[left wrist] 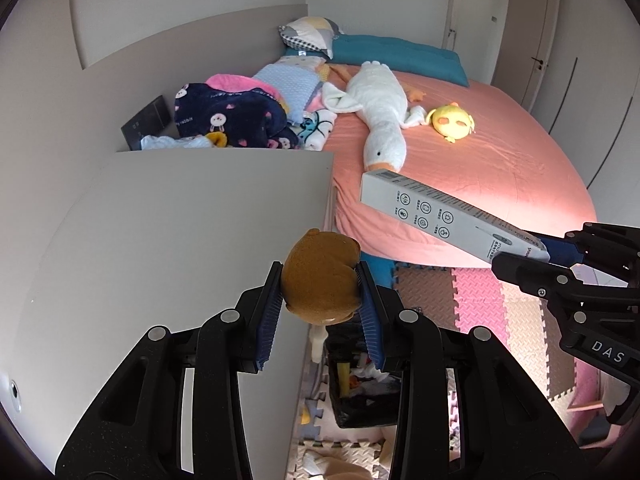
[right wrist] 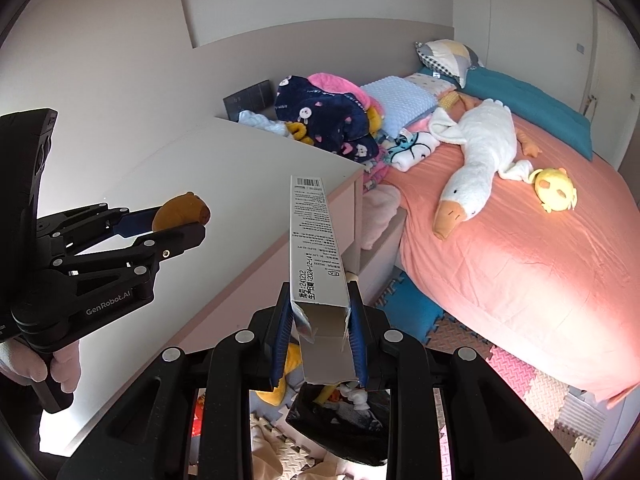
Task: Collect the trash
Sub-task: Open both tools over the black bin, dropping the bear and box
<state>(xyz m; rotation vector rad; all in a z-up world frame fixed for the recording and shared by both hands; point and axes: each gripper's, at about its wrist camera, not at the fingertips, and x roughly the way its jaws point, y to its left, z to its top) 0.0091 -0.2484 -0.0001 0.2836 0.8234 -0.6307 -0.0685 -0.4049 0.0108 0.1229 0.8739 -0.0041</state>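
- Trash for this run is two items, both already lifted: a brown rounded soft piece (left wrist: 320,276), which could be a small plush or sponge, and a long white printed carton (right wrist: 316,264) with one end torn open
- Left gripper (left wrist: 320,292) has its blue-padded jaws drawn narrow, pressing on both sides of the brown piece, which sits above the edge of the grey cabinet top (left wrist: 160,240)
- Right gripper (right wrist: 320,320) is likewise pinched in on the carton near its torn end; the rest of the box sticks out forward, over the gap between the cabinet and the pink bed (right wrist: 520,260)
- Step in hand, as I judge it: carrying both pickups to the black-lined bin (right wrist: 344,424) on the foam floor mat (left wrist: 480,300), which shows low between the fingers in both wrist views and already holds scraps
- Next move calls for bringing each load over the bin mouth and tipping the carton so its length clears the rim, then spreading the jaws; the box is likelier to catch or land outside
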